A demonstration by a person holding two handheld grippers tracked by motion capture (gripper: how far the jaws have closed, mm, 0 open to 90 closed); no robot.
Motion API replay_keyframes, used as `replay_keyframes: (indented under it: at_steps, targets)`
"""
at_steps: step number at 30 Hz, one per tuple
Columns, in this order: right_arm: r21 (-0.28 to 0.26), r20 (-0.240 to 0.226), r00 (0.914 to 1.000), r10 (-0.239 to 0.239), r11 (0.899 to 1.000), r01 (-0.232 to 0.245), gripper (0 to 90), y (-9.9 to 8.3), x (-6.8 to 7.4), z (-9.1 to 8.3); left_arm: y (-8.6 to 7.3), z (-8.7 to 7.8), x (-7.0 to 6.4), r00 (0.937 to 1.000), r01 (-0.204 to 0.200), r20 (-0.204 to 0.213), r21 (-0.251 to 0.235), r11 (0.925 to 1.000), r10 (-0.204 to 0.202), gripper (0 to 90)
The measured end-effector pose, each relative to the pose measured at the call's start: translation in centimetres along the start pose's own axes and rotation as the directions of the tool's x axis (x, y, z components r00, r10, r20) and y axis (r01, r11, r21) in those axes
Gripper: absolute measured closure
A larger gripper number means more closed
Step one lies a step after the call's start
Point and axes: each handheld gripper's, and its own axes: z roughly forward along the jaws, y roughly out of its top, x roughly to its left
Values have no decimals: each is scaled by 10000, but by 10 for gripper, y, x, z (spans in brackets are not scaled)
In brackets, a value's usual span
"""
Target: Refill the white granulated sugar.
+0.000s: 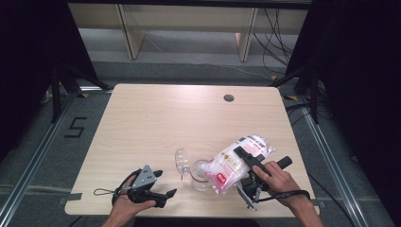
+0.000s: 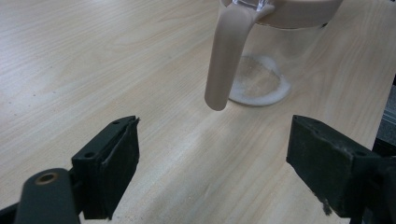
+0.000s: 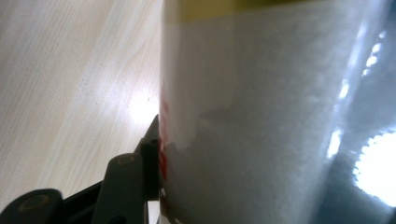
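A clear jar (image 1: 200, 177) stands near the table's front edge, with its clear lid (image 1: 181, 161) flipped open to the left. Up close, the jar (image 2: 261, 70) has a beige rim, a beige handle (image 2: 224, 60) and a thin layer of white grains on its bottom. A plastic bag of white grains (image 1: 227, 165) with a red and pink label is held tilted, its low end at the jar's mouth. My right gripper (image 1: 239, 154) is shut on the bag (image 3: 261, 116); one black finger (image 3: 148, 149) presses its side. My left gripper (image 1: 165, 183) rests open left of the jar, its jaws (image 2: 215, 128) wide apart and facing the handle.
The light wooden table (image 1: 156, 123) has a round cable hole (image 1: 229, 98) at the back right. Metal floor rails, wooden furniture legs and cables lie beyond the table's far edge.
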Motion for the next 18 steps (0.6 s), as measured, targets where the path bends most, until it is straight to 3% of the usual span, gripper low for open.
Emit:
replay_keyframes:
  at_steps: [3, 4, 5, 8, 12, 13, 16, 18]
  targets:
    - [32, -5, 10000, -6, 10000, 6, 503, 0, 0, 0, 0, 1, -2, 9998, 161, 99, -182, 9997, -159, 166]
    - [156, -108, 9996, 276, 9995, -274, 504, 0, 2, -1, 0, 1, -2, 9999, 133, 94, -174, 9998, -132, 166]
    - [30, -17, 10000, 30, 10000, -30, 503, 0, 1, 0, 0, 1, -2, 9999, 135, 101, -172, 9998, -133, 166]
    - [201, -80, 9999, 106, 9997, -104, 504, 1, 1, -1, 0, 2, -2, 9998, 204, 81, -257, 9995, -202, 166]
    - [197, -87, 9999, 51, 9998, -50, 505, 1, 1, -1, 0, 2, -2, 9999, 124, 111, -177, 9998, -123, 166]
    - [326, -140, 9996, 252, 9992, -247, 505, 1, 3, -2, 0, 2, -2, 9999, 116, 94, -198, 9997, -114, 166]
    - [233, -101, 9999, -48, 9997, 50, 505, 1, 0, -1, 1, 1, -1, 9999, -59, 137, -160, 9999, 61, 166]
    - [270, -150, 9998, 90, 9996, -86, 505, 1, 1, -1, 1, 1, -1, 9999, -40, 132, -187, 9998, 43, 166]
